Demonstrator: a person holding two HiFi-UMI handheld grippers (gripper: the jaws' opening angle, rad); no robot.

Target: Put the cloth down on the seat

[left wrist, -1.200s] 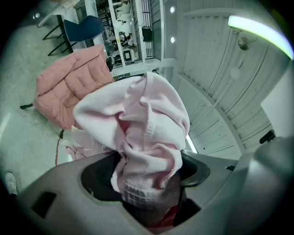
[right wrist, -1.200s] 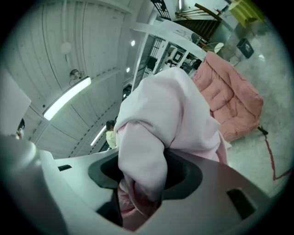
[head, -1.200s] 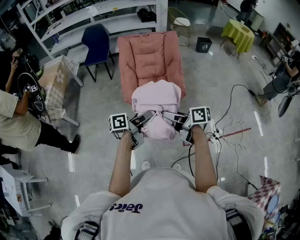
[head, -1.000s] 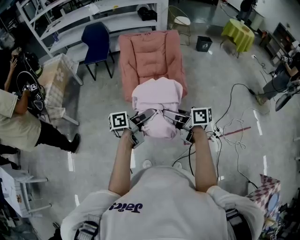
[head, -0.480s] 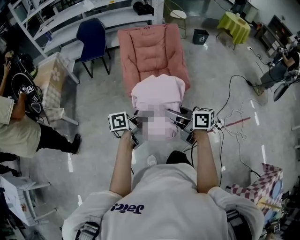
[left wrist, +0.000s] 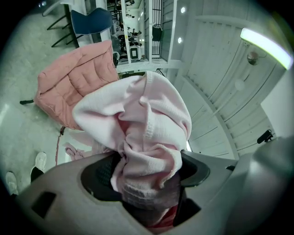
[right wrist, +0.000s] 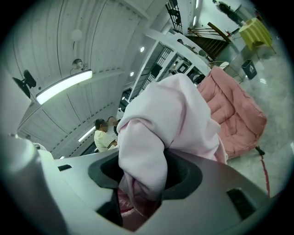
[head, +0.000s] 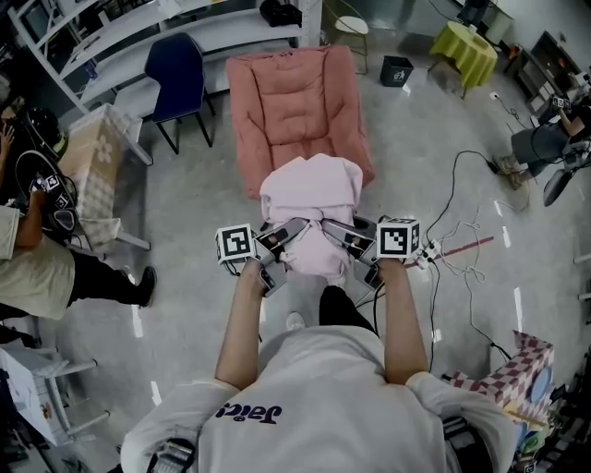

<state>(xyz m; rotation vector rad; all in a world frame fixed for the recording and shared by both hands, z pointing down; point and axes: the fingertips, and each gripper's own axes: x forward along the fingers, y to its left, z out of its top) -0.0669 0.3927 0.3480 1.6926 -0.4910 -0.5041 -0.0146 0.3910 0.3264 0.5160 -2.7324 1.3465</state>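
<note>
A pale pink cloth [head: 312, 208] hangs bunched between my two grippers, in the air in front of the pink padded seat [head: 294, 102]. My left gripper [head: 284, 238] is shut on the cloth's left side, and the fabric [left wrist: 147, 137] fills its jaws. My right gripper [head: 342, 236] is shut on the right side, with a thick fold of the cloth [right wrist: 151, 147] pinched between its jaws. The seat [left wrist: 76, 80] shows beyond the cloth in the left gripper view, and the seat [right wrist: 234, 114] also lies behind the cloth in the right gripper view. The cloth's far end overlaps the seat's front edge in the head view.
A dark blue chair [head: 175, 78] stands left of the seat, with white shelving [head: 138, 28] behind. A person [head: 37, 240] is at the left edge. Cables [head: 457, 249] lie on the floor to the right. A yellow-green draped table [head: 466, 46] stands far right.
The view has shifted a little and a dark shoe now shows under the cloth. Both grippers still hold the cloth at the same height before the seat.
</note>
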